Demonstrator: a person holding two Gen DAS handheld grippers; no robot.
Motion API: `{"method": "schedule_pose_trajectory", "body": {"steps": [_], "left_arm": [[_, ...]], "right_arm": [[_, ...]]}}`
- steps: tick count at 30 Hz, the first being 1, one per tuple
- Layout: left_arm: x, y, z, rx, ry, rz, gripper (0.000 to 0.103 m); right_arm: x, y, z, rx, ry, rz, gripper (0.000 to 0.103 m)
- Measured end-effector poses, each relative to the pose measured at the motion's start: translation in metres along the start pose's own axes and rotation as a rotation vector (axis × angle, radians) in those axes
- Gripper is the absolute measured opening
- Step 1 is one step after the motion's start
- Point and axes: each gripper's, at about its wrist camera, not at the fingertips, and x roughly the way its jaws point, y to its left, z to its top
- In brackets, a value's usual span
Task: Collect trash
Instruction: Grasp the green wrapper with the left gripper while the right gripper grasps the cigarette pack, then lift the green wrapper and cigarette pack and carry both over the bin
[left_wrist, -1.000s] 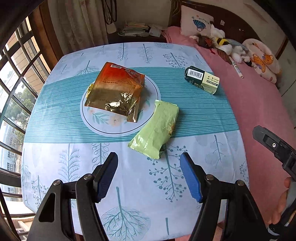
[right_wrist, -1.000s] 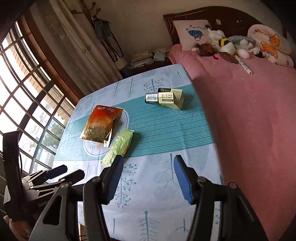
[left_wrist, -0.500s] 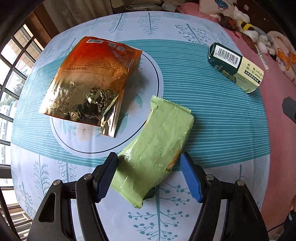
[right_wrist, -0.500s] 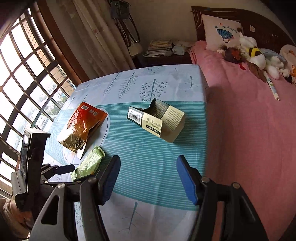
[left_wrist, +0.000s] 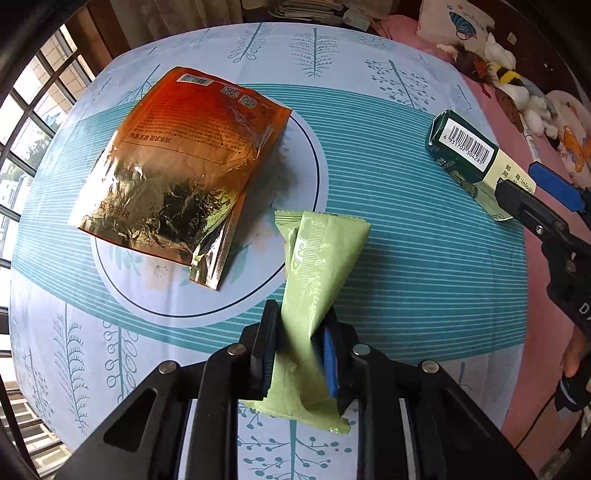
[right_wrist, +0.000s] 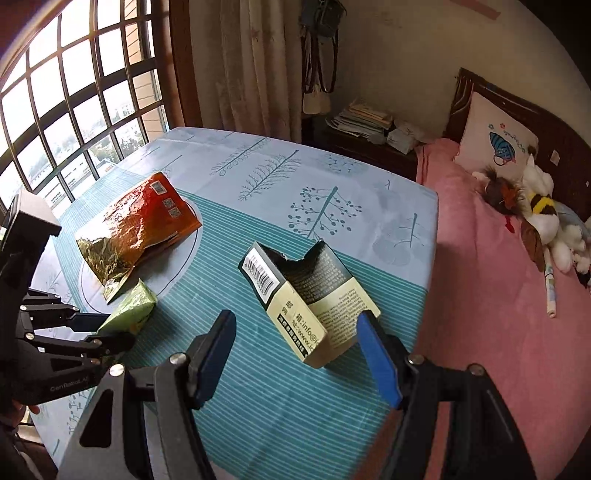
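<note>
The left gripper (left_wrist: 300, 345) is closing, its jaws pinching the crumpled pale-green plastic wrapper (left_wrist: 320, 258). The right gripper (right_wrist: 299, 354) stands apart around the near end of the torn dark-green and cream cardboard box (right_wrist: 306, 291).

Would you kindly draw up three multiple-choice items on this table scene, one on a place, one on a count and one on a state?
1. Where does the orange foil bag lie?
A. on the bed
B. on the tablecloth's round print
C. inside the box

2. How many pieces of trash are in view on the table?
A. two
B. three
C. five

3. What state is the torn box in?
A. lying on the table, not gripped
C. clamped by the right gripper
B. standing upright, sealed

Key: 1 B, the bag lies across the printed circle. 2 B, bag, green wrapper and box. 3 A, the right gripper stands open around its near end, while the left gripper is closing on the wrapper.
</note>
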Motion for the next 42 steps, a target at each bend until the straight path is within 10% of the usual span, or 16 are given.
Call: {"method": "schedule_pose_trajectory", "body": {"steps": [3, 9, 26, 42], "left_arm": [[-0.003, 0.006, -0.005, -0.031, 0.007, -0.019, 0.017], [-0.027, 0.017, -0.029, -0.047, -0.027, -0.041, 0.017], [-0.128, 0.042, -0.074, -0.033, -0.162, 0.01, 0.017], [-0.197, 0.099, -0.137, 0.21, -0.289, -0.034, 0.017]], "right_arm": [[0.012, 0.003, -0.001, -0.045, 0.02, -0.039, 0.066], [0.021, 0.005, -0.006, -0.053, 0.073, -0.048, 0.018], [-0.065, 0.055, -0.032, 0.149, 0.081, 0.208, 0.017], [-0.141, 0.15, -0.055, 0.306, 0.007, 0.134, 0.017]]}}
